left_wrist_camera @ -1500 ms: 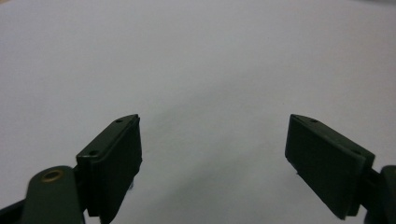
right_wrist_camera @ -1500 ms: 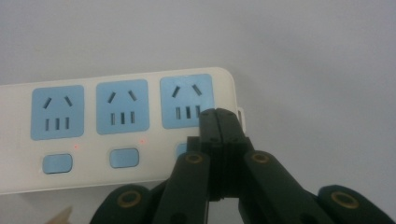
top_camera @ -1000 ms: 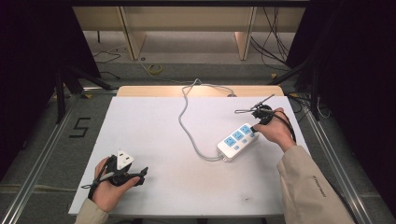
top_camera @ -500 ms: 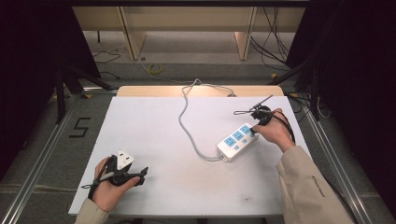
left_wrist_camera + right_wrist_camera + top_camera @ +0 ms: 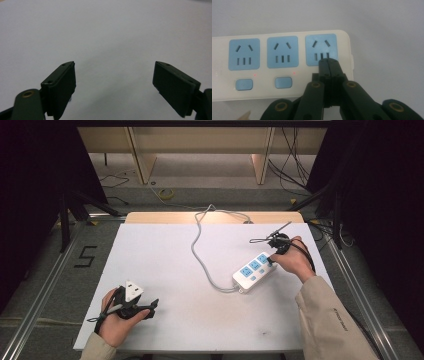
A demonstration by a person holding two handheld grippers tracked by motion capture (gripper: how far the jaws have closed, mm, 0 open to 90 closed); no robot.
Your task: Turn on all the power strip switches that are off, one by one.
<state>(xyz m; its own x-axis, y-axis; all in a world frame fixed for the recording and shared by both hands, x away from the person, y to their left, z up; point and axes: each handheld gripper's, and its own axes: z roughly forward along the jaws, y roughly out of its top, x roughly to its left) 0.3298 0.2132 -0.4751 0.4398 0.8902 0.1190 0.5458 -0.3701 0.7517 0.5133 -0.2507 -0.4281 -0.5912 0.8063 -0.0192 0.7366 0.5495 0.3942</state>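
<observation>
The right gripper (image 5: 329, 61), jaws pressed together and empty, tips over the white three-socket power strip's (image 5: 254, 272) end blue socket on the white table (image 5: 175, 255); left gripper (image 5: 113, 82) gapes wide, empty.

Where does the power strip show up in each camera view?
High view: power strip right of centre on the white table, beside the right gripper.
Left gripper view: bare tabletop between open jaws.
Right gripper view: across the middle, under the shut jaws.
Shared landmark: the white tabletop.
</observation>
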